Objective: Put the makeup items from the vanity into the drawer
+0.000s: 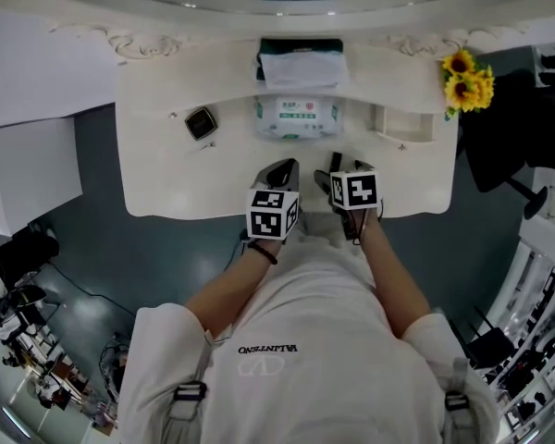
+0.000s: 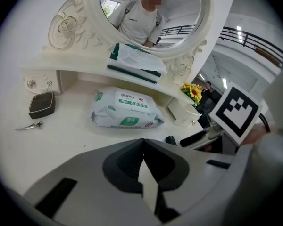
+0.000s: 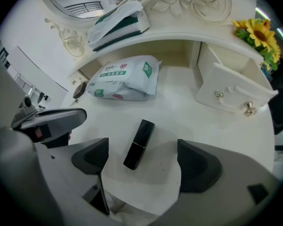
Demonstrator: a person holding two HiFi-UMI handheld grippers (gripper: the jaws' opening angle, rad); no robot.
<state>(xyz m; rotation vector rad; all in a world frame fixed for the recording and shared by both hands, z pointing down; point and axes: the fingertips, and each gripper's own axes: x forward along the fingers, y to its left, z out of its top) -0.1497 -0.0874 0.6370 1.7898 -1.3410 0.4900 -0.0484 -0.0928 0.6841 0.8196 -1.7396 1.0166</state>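
A black lipstick tube lies flat on the white vanity top, just ahead of and between the spread jaws of my right gripper, which is open and not touching it. The small vanity drawer at the right stands pulled open. My left gripper is shut with nothing in it, hovering over the front of the vanity beside the right one. In the head view both grippers sit close together at the front edge. A black compact rests at the left, with a small metal clip near it.
A pack of wet wipes lies at mid-table, and a tissue pack sits on the raised shelf under the mirror. Sunflowers stand at the right end. The open drawer is right of the wipes.
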